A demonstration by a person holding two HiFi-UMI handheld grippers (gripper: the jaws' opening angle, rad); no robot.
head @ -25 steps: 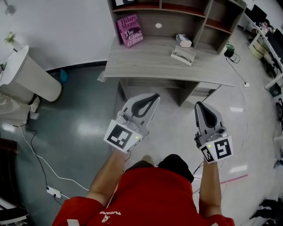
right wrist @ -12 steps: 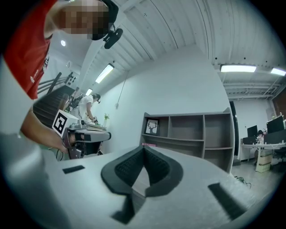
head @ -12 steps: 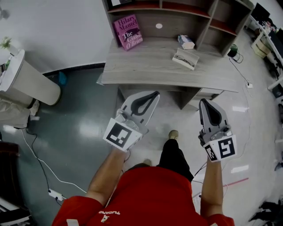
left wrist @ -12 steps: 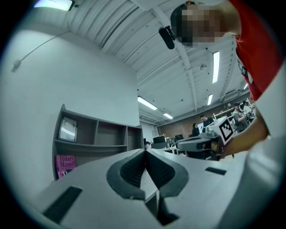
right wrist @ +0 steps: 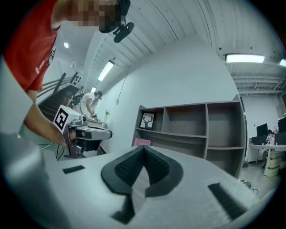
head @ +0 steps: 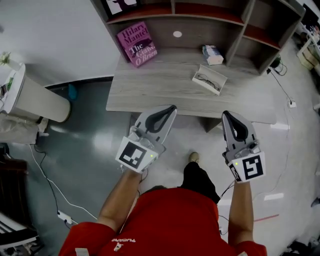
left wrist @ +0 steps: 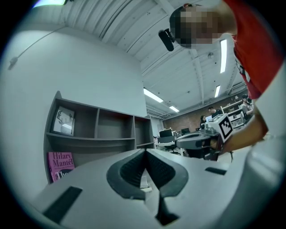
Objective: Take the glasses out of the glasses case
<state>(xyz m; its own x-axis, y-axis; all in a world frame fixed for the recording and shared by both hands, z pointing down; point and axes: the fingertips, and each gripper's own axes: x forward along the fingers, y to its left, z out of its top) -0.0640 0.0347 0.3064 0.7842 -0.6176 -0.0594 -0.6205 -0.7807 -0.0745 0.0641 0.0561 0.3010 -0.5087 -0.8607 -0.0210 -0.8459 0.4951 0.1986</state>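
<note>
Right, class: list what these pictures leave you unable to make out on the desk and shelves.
Glasses: head view, too small to tell how they lie in the glasses case.
Book: left gripper view, lower part hidden by the left hand-held gripper.
Framed picture: head view, cut off by the top edge.

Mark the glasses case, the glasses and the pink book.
glasses case (head: 216, 74), head view, on its far rim.
glasses (head: 208, 83), head view, on the frame lying inside the open case.
pink book (head: 137, 43), head view, on the middle of its cover.
</note>
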